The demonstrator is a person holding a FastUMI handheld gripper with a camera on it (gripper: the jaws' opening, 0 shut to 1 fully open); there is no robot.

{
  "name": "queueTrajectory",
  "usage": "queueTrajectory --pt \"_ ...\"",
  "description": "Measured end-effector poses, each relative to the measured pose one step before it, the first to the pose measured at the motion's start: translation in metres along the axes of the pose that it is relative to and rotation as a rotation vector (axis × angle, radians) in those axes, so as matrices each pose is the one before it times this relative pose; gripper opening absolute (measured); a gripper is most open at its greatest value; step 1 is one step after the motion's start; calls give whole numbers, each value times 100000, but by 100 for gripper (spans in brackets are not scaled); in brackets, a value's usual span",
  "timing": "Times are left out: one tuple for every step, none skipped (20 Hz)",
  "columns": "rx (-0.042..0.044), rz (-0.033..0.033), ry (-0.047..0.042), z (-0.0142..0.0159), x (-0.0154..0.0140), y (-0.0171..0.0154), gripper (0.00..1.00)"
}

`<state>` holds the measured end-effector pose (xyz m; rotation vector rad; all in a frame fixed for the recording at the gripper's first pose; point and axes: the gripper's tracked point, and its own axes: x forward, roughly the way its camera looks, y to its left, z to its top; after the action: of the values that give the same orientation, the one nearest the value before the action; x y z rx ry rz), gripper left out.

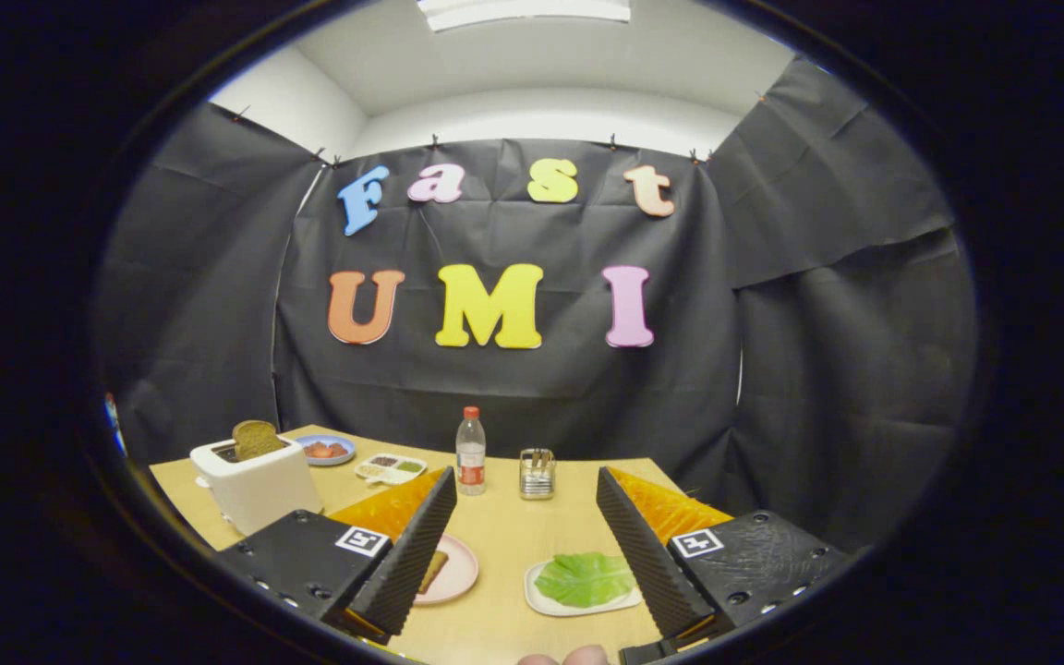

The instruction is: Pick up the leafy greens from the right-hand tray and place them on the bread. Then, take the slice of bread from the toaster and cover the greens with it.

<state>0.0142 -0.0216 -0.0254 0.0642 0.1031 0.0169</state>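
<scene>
The leafy greens lie flat on a small white tray, just inside my right finger. A brown bread slice rests on a pink plate, half hidden behind my left finger. Farther off to the left stands a white toaster with a brown slice of bread sticking up from its slot. My gripper hovers above the wooden table, open wide, with nothing between its fingers.
A clear bottle with a red cap and a metal rack stand mid-table beyond the fingers. A blue plate with red food and a divided white dish sit behind the toaster. Fingertips of a hand show between the fingers' bases.
</scene>
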Motion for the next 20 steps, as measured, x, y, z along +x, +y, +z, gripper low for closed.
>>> queueTrajectory --pt "2645 -73 1929 -608 289 -693 95" --pt "1903 -570 1395 -524 573 -950 95" --pt "794 -1400 1453 -579 705 -1150 95" --pt "136 -1472 2285 -1082 855 -1297 95" --pt "-393 -1022 3064 -1076 860 -1202 95" --pt "-174 -1325 4240 -1337 935 -1224 95" --pt "112 -1453 2744 -932 858 -1254 95" --pt "1164 -486 2777 -760 877 -913 95" --pt "2139 -950 3296 -737 798 -892 95" --pt "2469 -519 2521 -816 999 -817 95" --pt "2510 -1364 2421 -677 894 -772 95" --pt "1963 -1300 1649 -463 941 -809 96" --pt "1368 -1143 2012 -590 1103 -547 96" --pt "1557 -981 3051 -853 970 -530 96" --pt "2635 -801 3250 -850 1057 -487 96" --pt "3490 -921 3112 -720 905 -465 96" --pt "3303 53 2912 -659 876 -229 96" --pt "3230 -490 2754 -797 726 -336 96" --pt "3474 114 2822 -596 554 -192 96" --pt "3318 441 2161 -588 444 55 96"
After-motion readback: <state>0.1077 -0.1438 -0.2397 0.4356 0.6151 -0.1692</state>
